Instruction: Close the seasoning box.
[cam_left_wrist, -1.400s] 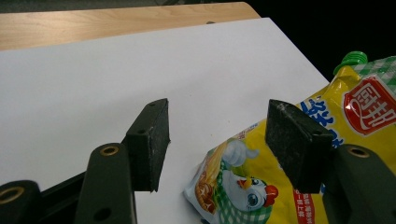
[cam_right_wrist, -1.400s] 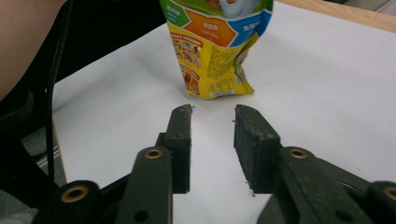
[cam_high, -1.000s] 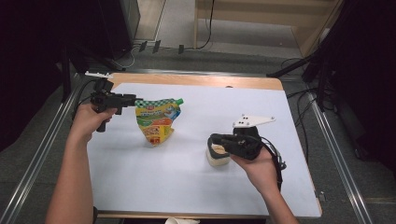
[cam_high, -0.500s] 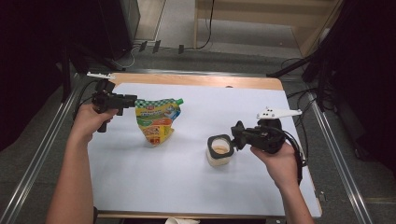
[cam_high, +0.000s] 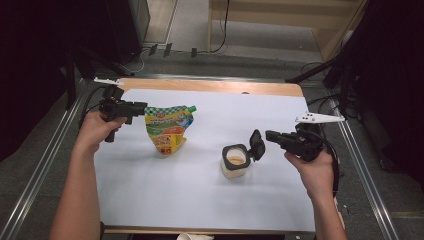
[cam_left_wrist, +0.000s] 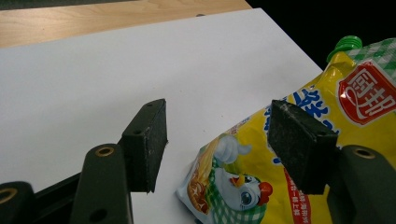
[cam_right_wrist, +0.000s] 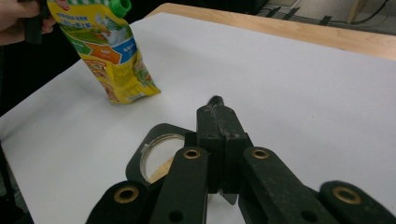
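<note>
Bench: we work on a wooden bench (cam_high: 210, 86) covered by a white sheet (cam_high: 200, 190); metal rails run along both sides beyond it.
Pouch: our yellow seasoning pouch (cam_high: 167, 129) with its green cap (cam_high: 192, 108) stands tilted on the sheet, left of centre, well apart from the jar.
Jar: the small jar (cam_high: 235, 162) sits right of centre with a pale powder inside; its black flip lid (cam_high: 256, 145) stands raised, hinged at the rim.
Left gripper: our left gripper (cam_left_wrist: 219, 140) hangs at the pouch's upper left corner with the jaws well apart; in the left gripper view one pad is in front of the pouch's printed face, the other over bare sheet, and we see no squeeze on the foil.
Right gripper: our right gripper (cam_right_wrist: 219, 135) is clamped tight on the raised lid, the jaws meeting on its thin edge just above the jar mouth.
Done: we judge the jar opened; the lid is up and the powder exposed.
Left: the pouch's cap is on, so uncapping and any pouring into the jar look not yet begun.
Edges: the jar keeps a fair margin from the sheet's right edge; the pouch is near the left edge, closer to the rail.
Open room: the wide bare stretch between pouch and jar, and the whole near half of the sheet, give us free room.
</note>
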